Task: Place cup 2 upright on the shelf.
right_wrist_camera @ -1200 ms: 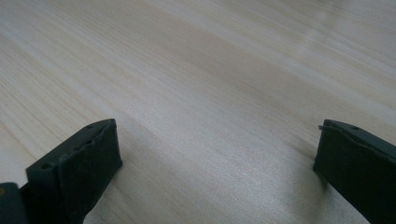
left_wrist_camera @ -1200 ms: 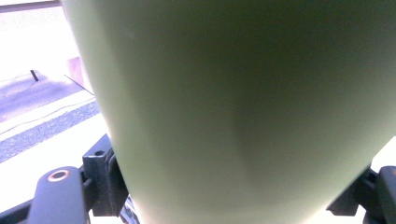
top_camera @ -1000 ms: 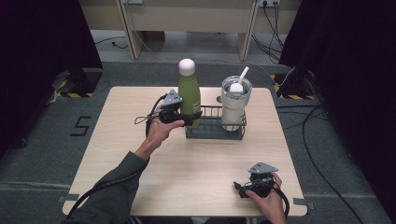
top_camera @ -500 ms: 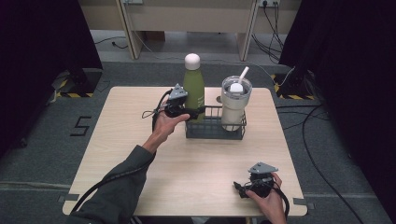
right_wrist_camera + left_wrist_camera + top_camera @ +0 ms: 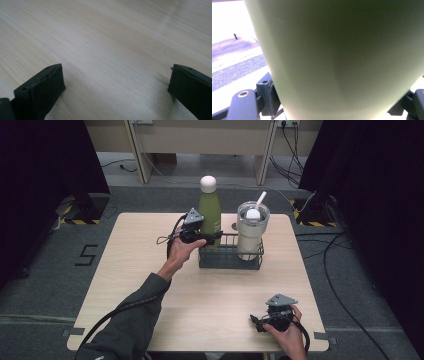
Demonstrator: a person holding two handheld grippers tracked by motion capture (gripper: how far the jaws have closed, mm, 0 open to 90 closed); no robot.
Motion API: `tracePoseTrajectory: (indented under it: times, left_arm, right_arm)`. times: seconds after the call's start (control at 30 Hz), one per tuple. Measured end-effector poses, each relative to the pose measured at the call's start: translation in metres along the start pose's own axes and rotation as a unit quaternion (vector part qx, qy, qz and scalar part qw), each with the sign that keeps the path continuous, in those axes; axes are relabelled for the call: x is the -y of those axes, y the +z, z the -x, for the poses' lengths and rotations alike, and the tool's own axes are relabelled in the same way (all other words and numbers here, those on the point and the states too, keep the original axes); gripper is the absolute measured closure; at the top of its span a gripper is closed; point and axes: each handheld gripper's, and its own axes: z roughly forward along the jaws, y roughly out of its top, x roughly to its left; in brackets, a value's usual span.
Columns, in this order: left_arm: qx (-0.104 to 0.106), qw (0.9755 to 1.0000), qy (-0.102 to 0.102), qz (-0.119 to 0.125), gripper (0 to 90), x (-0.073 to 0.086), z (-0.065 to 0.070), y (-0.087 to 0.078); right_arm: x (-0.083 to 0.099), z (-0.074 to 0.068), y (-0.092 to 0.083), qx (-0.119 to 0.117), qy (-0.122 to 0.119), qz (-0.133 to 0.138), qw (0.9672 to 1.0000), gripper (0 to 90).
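Left gripper point(image 5: 212, 238) clamped on the green bottle point(image 5: 210, 211), one black jaw on each side of it. In the left gripper view, green bottle point(image 5: 342, 57) very close up, jaws low at both sides. Bottle standing straight up, low part inside the left end of the black wire basket point(image 5: 230, 264). White round cap point(image 5: 208, 183) on top of the bottle. Just beside it, in the right end of the same basket, a clear cup point(image 5: 251, 231) with a lid and a white straw point(image 5: 260, 200). Basket sitting at the far middle of the wooden surface point(image 5: 125, 270).

Right gripper point(image 5: 256, 321) resting low on the near right part of the surface, well apart from the basket. Jaws wide apart, nothing between them, just bare wood point(image 5: 112, 50) in the right gripper view.
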Motion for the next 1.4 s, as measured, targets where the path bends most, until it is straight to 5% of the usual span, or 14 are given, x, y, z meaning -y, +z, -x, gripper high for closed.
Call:
tracePoseTrajectory:
  times: [1.4]
  left_arm:
    - [-0.009, 0.9998, -0.001, -0.02, 20.2, 0.027, 0.002, 0.031]
  right_arm:
    - [0.0, 0.0, 0.0, 0.0, 0.0, 0.0, 1.0, 0.6]
